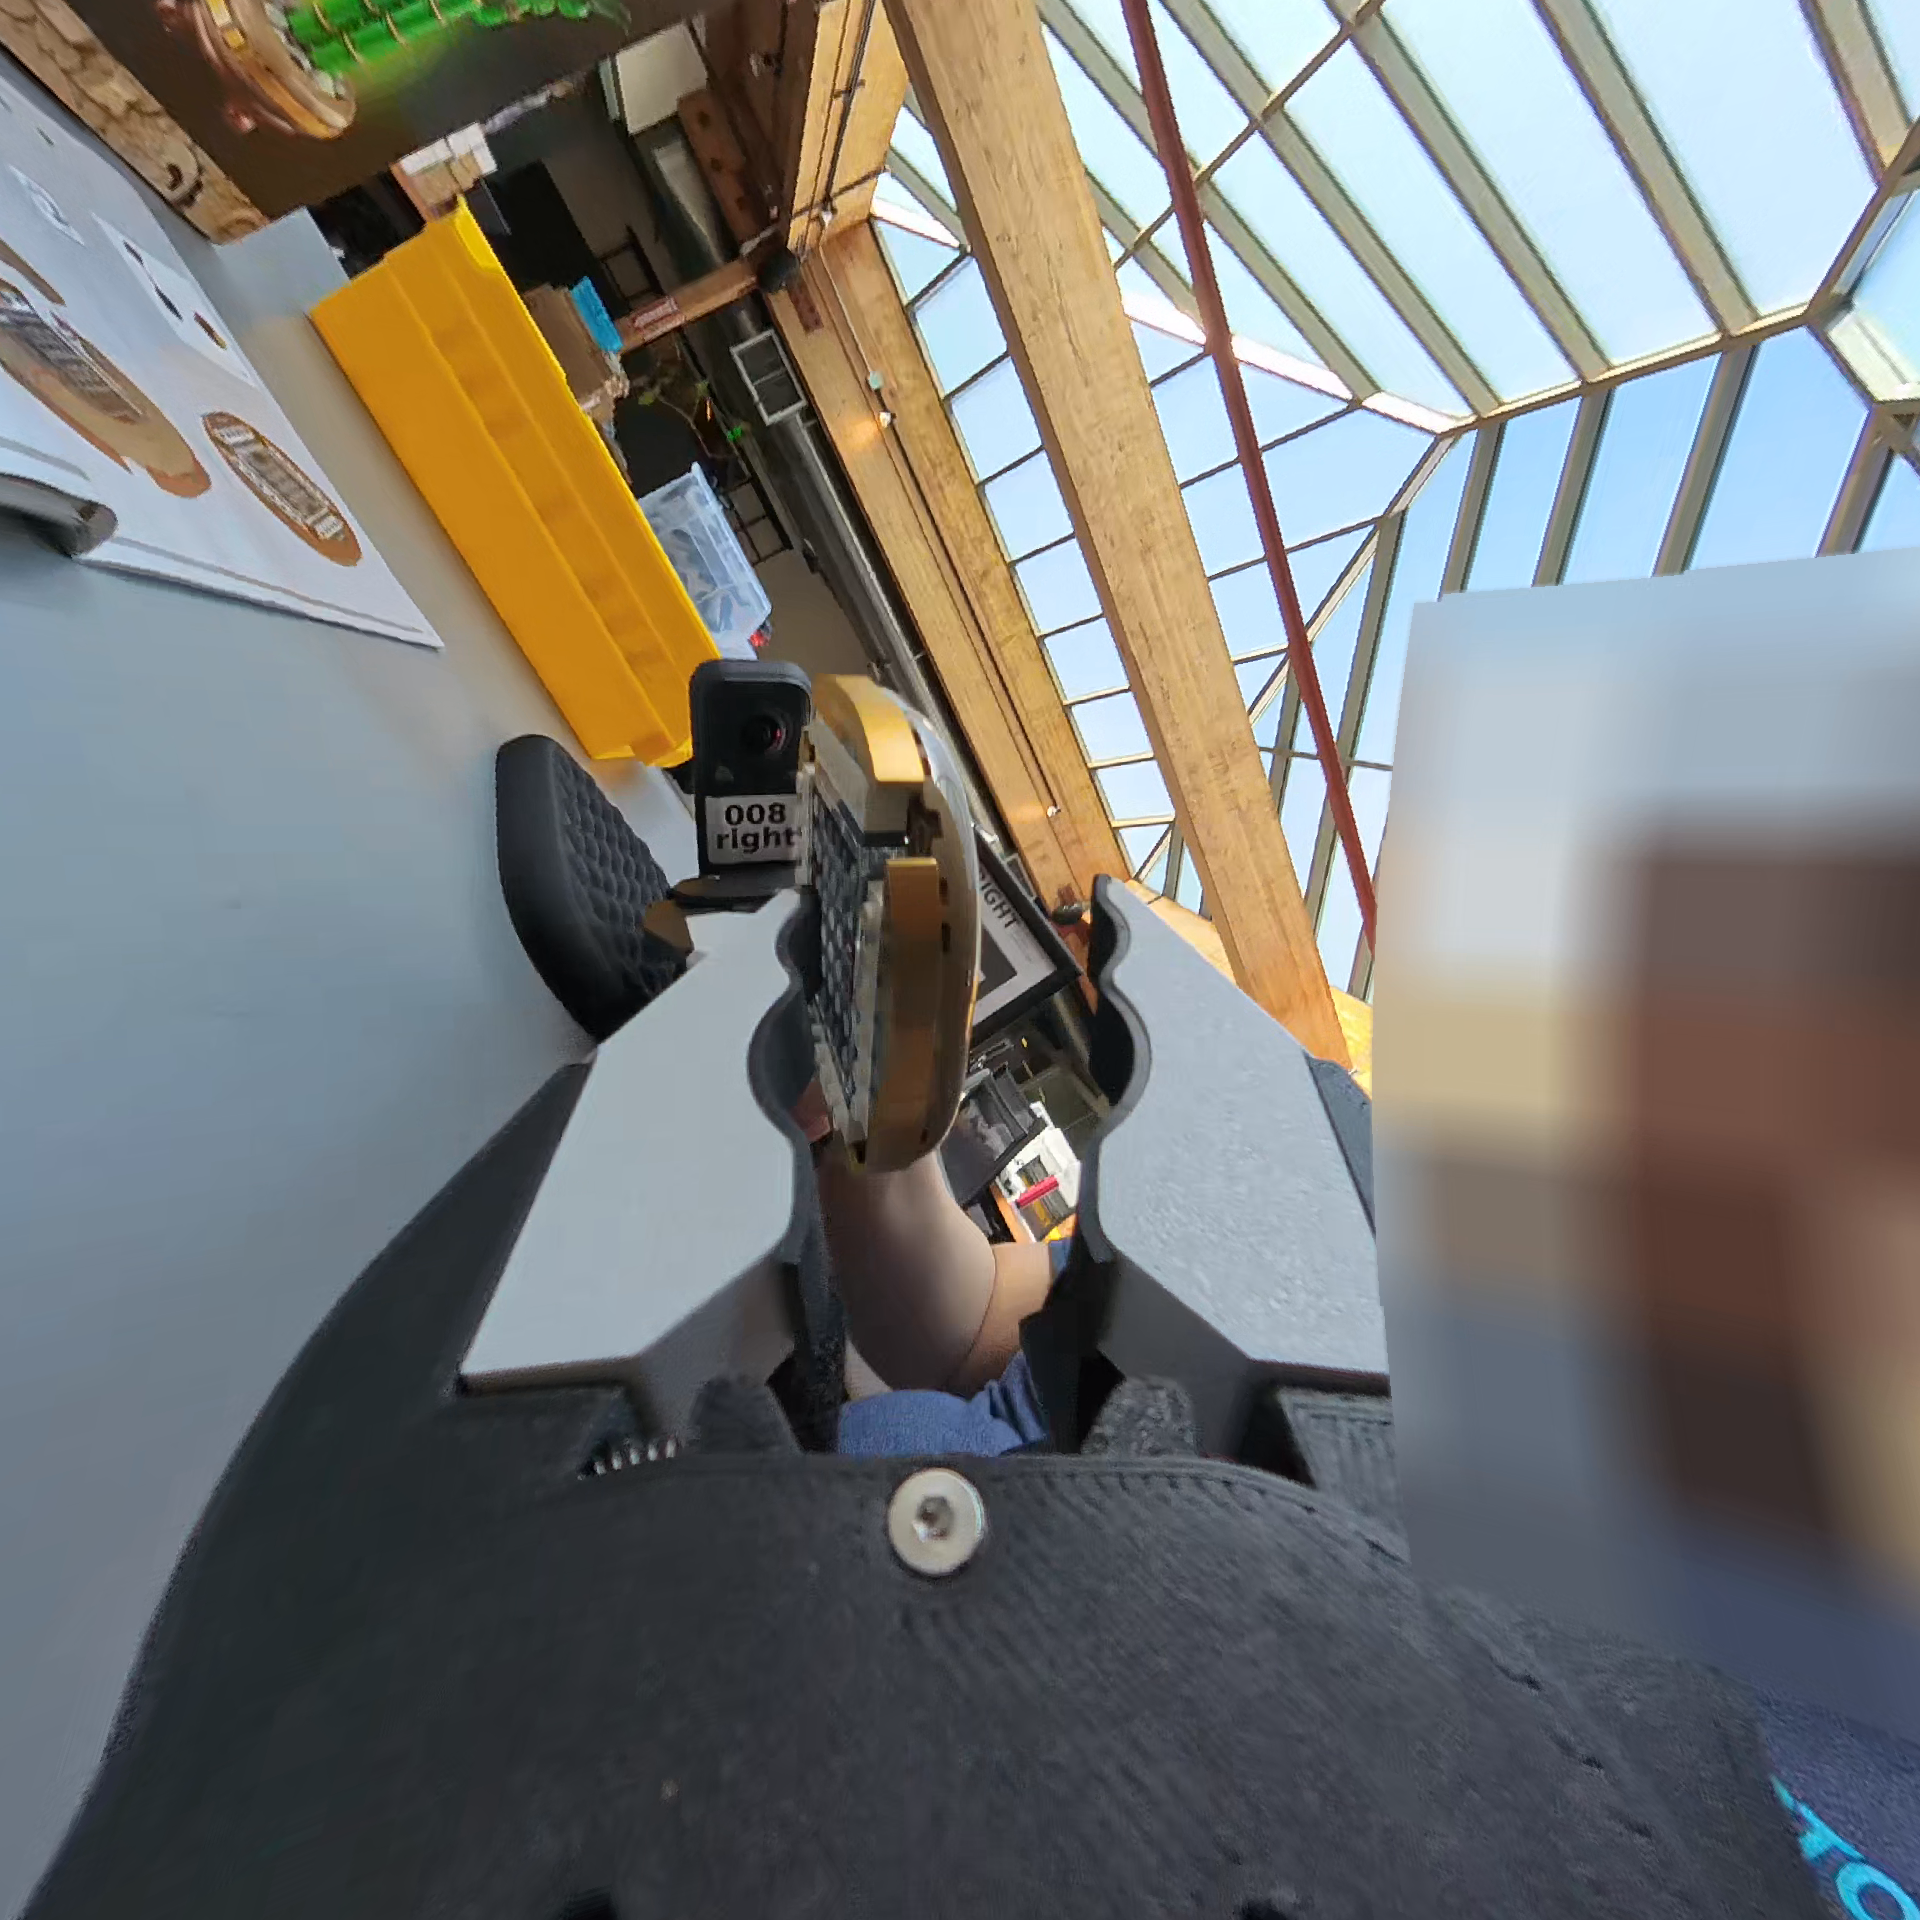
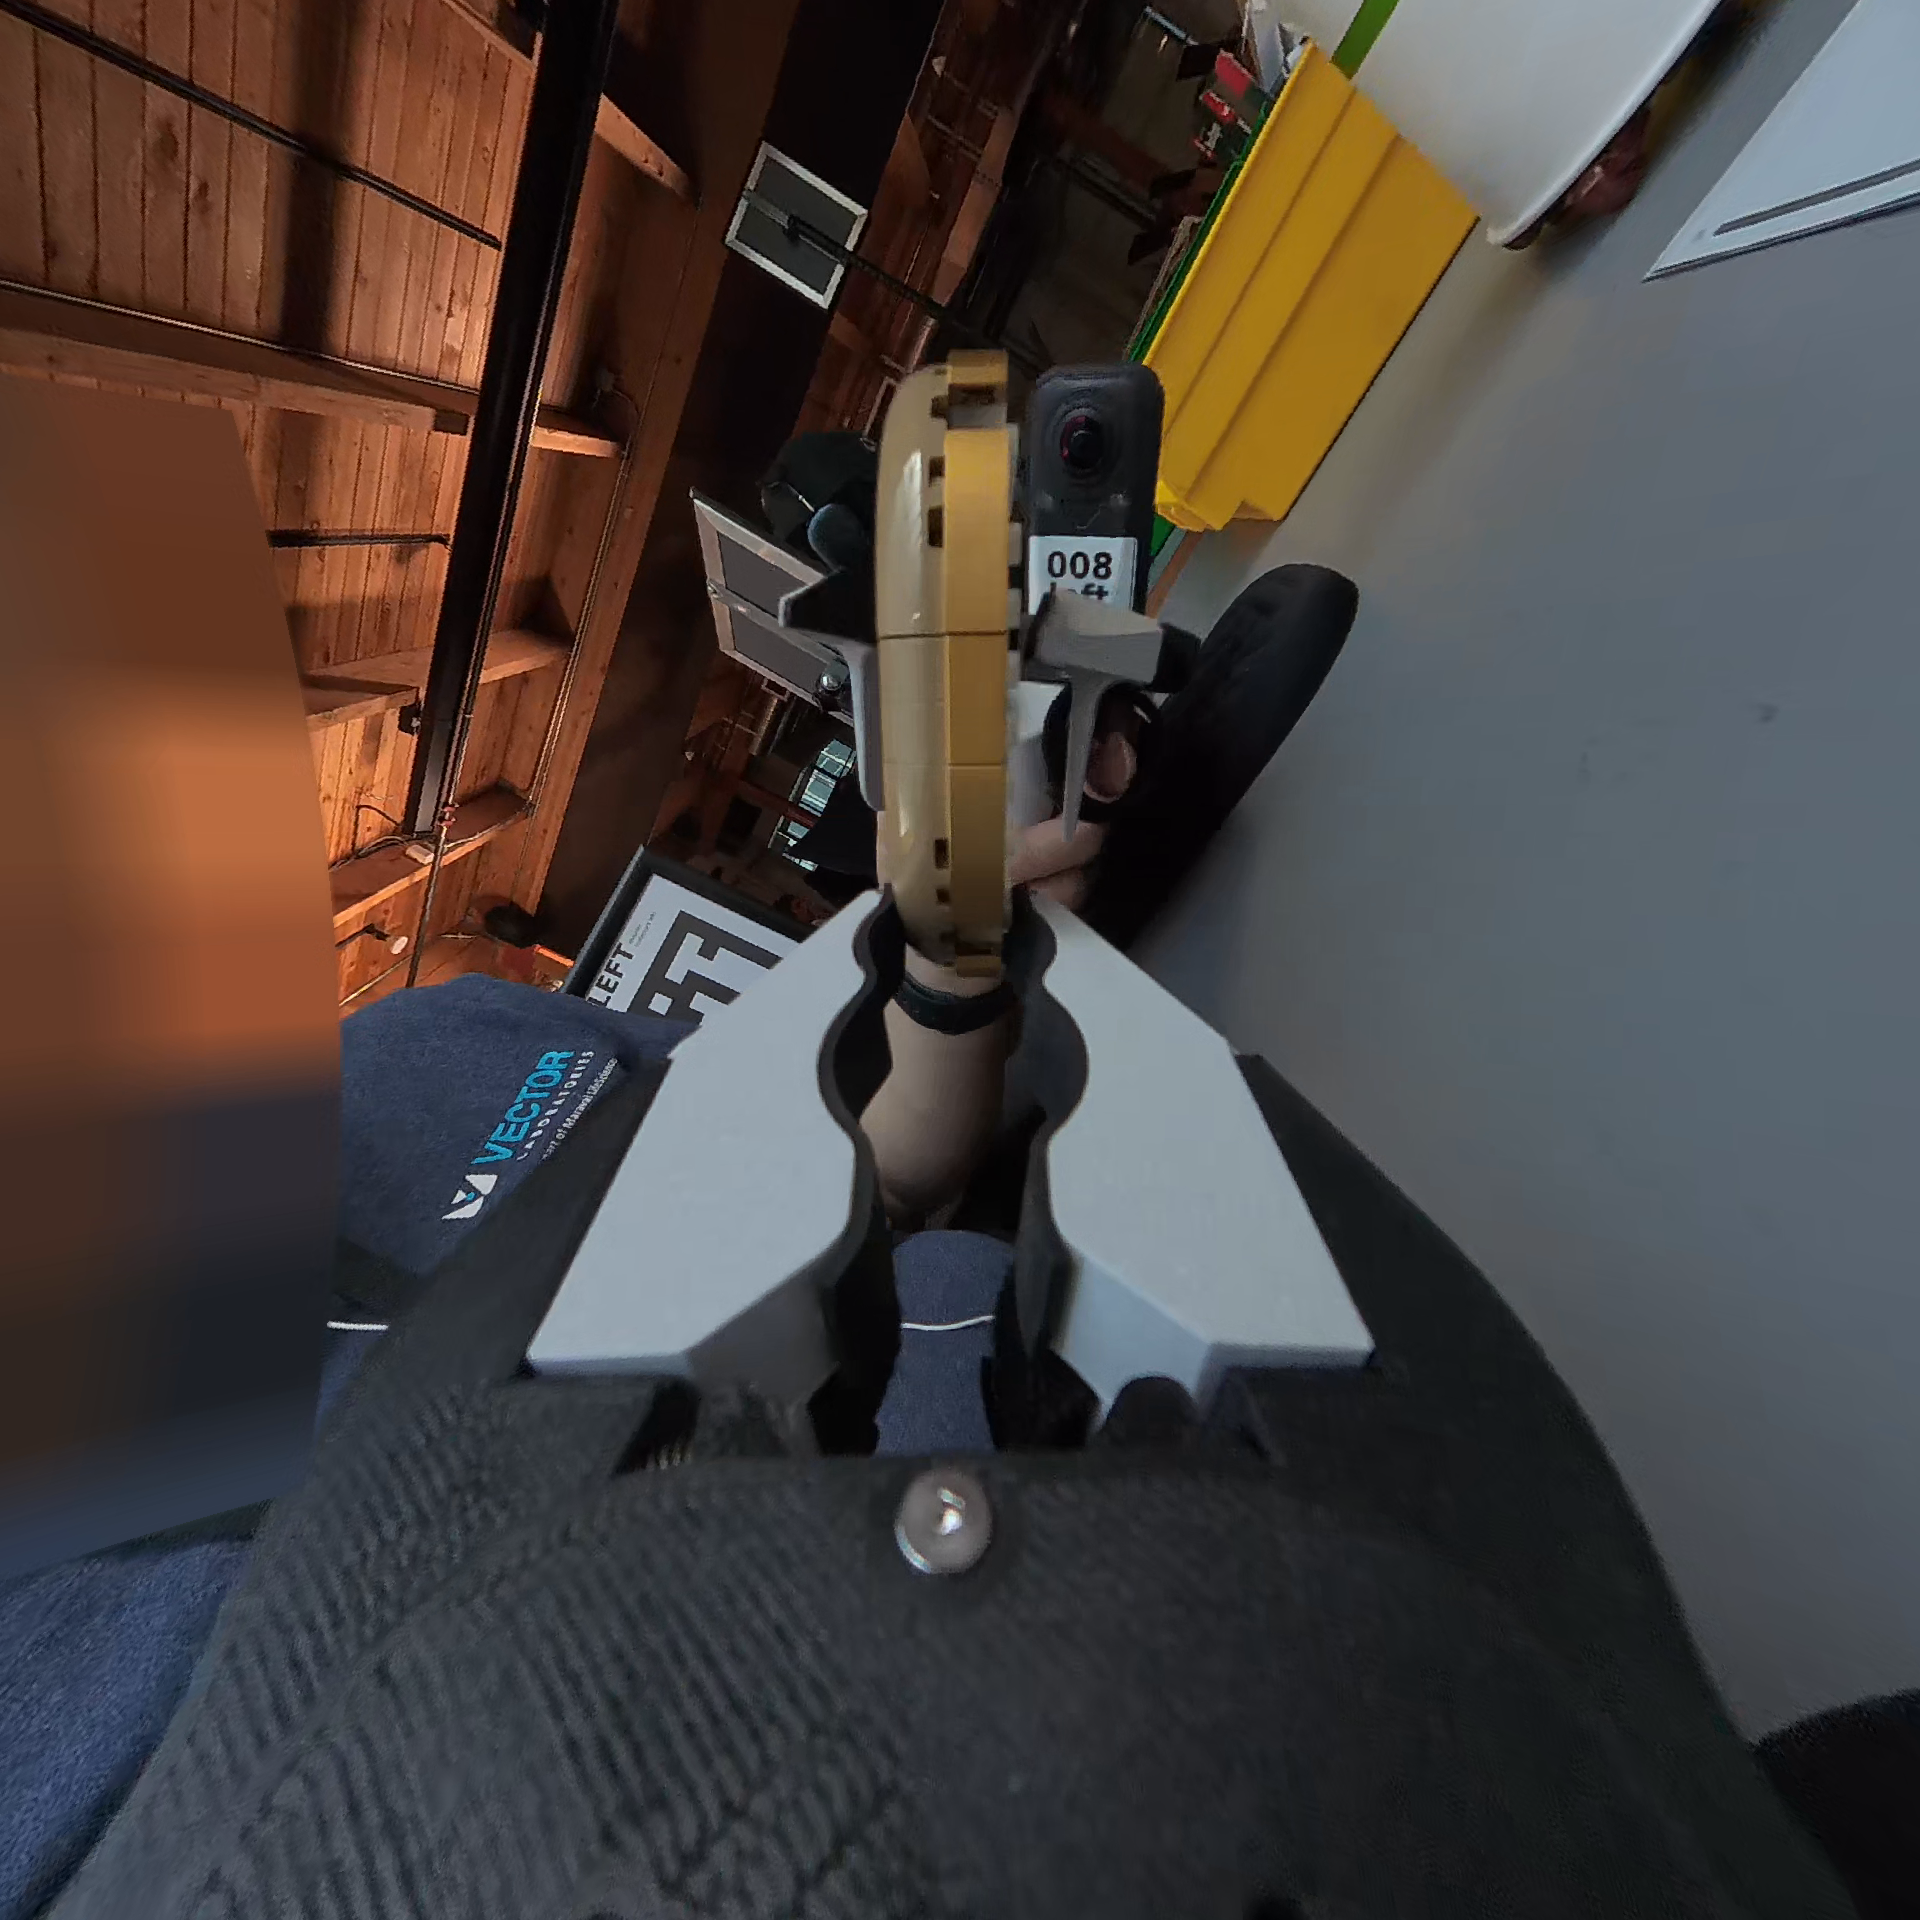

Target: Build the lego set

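A round gold-rimmed Lego model (image 1: 914, 997) with a dark studded face is held edge-on in the air beside the grey table (image 1: 208, 935). My right gripper (image 2: 961, 920) is shut on the near end of the model (image 2: 935, 675). My left gripper (image 1: 940, 925) is open around it: the model lies against the left finger, with a clear gap to the right finger (image 1: 1117, 935). The left gripper also shows in the right wrist view (image 2: 951, 629), its fingers on either side of the model. The right gripper's camera (image 1: 753, 732) faces me; its fingertips are hidden.
Yellow bins (image 1: 499, 457) stand on the table behind the model and also show in the right wrist view (image 2: 1299, 291). An open instruction booklet (image 1: 208, 468) and the set's box (image 1: 312, 83) lie beyond them. The person's forearm (image 1: 914, 1299) is below the model. My hands' fingertips stand some 6 cm from each other.
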Motion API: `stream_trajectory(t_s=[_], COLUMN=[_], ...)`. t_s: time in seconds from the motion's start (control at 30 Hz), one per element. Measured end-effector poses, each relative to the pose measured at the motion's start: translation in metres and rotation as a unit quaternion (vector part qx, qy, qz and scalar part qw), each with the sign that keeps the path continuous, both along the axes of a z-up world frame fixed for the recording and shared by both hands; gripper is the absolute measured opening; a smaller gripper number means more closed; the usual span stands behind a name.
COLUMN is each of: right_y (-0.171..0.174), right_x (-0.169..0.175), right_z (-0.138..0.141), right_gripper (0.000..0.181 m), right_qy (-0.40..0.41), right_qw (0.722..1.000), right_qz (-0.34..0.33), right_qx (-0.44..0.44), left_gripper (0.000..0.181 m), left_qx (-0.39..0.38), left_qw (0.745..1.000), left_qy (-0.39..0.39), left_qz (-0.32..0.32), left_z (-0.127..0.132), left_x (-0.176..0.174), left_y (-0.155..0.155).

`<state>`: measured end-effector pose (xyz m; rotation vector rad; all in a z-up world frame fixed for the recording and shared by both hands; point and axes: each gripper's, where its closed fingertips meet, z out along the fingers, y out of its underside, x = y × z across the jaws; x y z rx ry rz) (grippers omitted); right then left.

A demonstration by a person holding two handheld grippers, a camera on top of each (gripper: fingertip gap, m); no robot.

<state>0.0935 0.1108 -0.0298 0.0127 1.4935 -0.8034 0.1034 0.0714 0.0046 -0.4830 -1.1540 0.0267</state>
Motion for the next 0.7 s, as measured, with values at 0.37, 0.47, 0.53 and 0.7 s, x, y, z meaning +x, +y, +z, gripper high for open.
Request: stream_trajectory(t_s=[0.37,0.47,0.53,0.7], right_y=[-0.003,-0.01,-0.009,-0.005], right_x=[-0.004,-0.02,-0.03,-0.039], right_z=[-0.007,-0.004,-0.007,-0.015], right_gripper=[0.02,0.05,0.059,0.109], right_qy=[0.016,0.061,0.125,0.364], right_qw=[0.999,0.998,0.992,0.898], right_qz=[0.031,0.002,0.003,0.027], right_qx=[0.035,0.003,-0.024,-0.245], left_gripper=[0.02,0.02,0.02,0.02], left_qx=[-0.037,-0.013,-0.015,-0.002], left_qw=[0.995,0.993,0.99,0.975], left_qy=[-0.085,-0.105,-0.13,-0.203], left_qz=[-0.031,-0.05,-0.055,-0.091], left_z=[-0.037,-0.041,-0.045,-0.06], left_x=[0.004,0.004,0.004,0.008], left_y=[0.031,0.035,0.036,0.033])
